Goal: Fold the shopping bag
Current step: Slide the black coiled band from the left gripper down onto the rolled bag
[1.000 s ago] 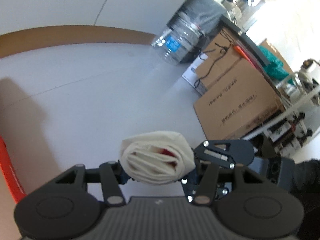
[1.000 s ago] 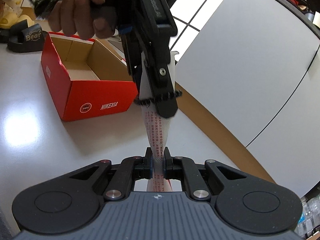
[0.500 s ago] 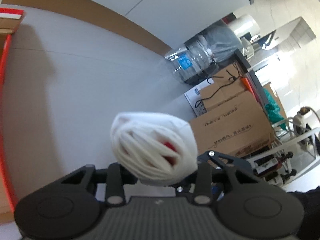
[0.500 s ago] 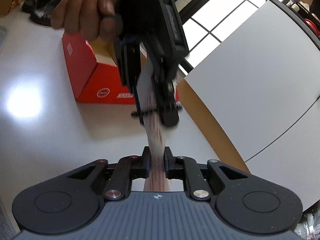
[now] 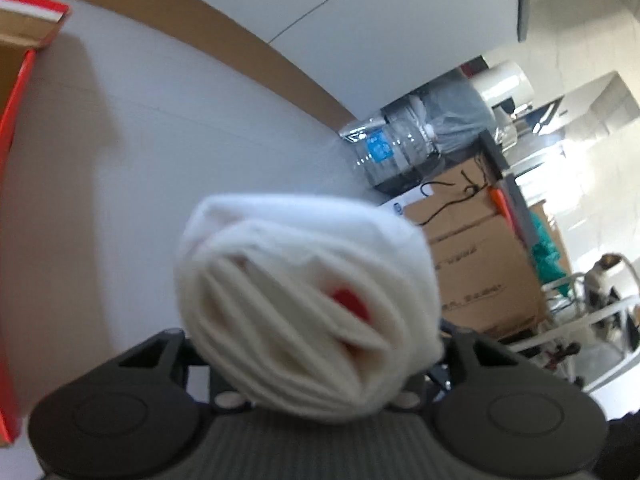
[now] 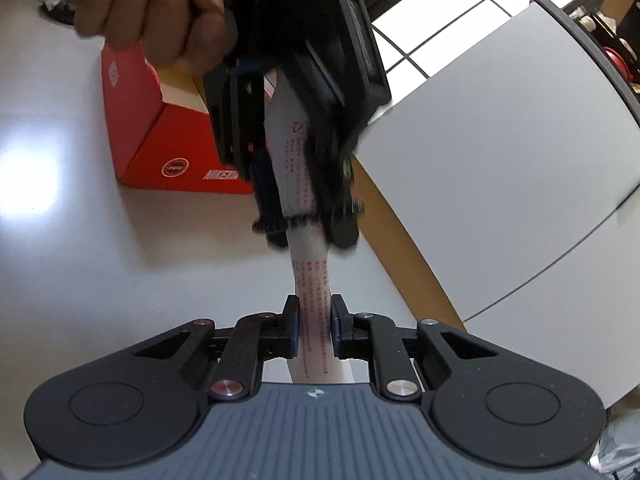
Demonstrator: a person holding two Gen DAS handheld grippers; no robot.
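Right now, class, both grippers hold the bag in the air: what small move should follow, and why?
Probably bring the right gripper towards the left gripper, doubling the strip over. The shopping bag is already gathered into a narrow strip, pinched at both ends and stretched between them above the white table. In the left wrist view its bunched end fills the jaws.

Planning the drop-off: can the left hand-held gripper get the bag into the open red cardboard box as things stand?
Probably not yet: the right hand-held gripper is clamped on the white plastic bag, tethering the left hand-held gripper. The red cardboard box itself looks unobstructed.
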